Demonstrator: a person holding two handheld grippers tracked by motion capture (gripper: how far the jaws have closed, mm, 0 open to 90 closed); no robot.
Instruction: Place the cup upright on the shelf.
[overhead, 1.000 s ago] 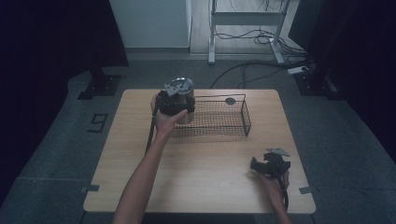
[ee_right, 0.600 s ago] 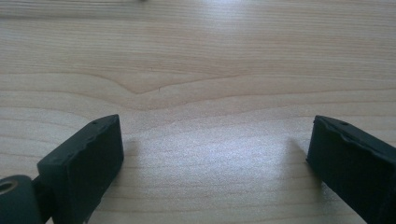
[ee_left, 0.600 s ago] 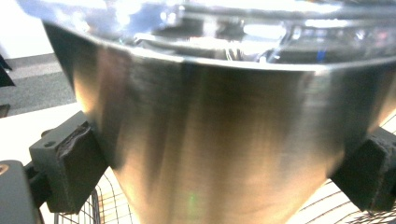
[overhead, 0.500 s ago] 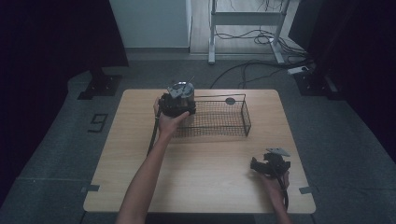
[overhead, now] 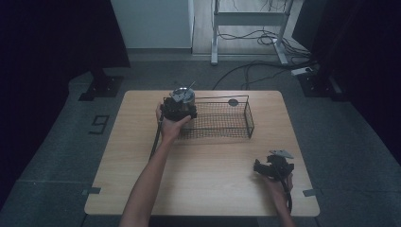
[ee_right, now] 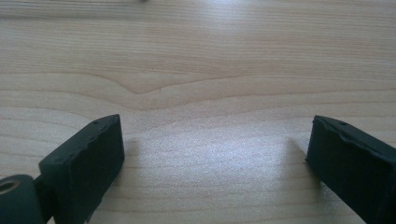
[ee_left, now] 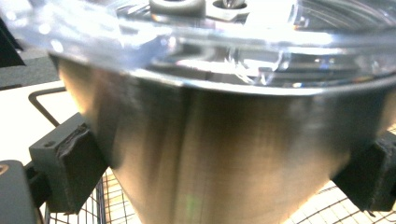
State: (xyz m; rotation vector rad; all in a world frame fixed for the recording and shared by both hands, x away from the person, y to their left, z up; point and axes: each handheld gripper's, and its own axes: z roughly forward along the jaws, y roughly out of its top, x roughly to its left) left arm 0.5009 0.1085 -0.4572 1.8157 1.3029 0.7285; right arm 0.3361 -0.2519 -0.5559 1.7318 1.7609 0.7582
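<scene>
Left gripper view: steel pot point(ee_left: 224, 154) between tongs, base cut off.

A light wooden table point(overhead: 203, 189) stands on grey carpeted floor point(overhead: 61, 156), with a dark number nine marked on the floor point(overhead: 99, 124) to its left. Behind it rises a white panel point(overhead: 153, 23), and a metal frame point(overhead: 248, 21) with cables point(overhead: 250, 71) trailing across the ground. Black curtains point(overhead: 52, 38) darken both sides; the light is dim
</scene>
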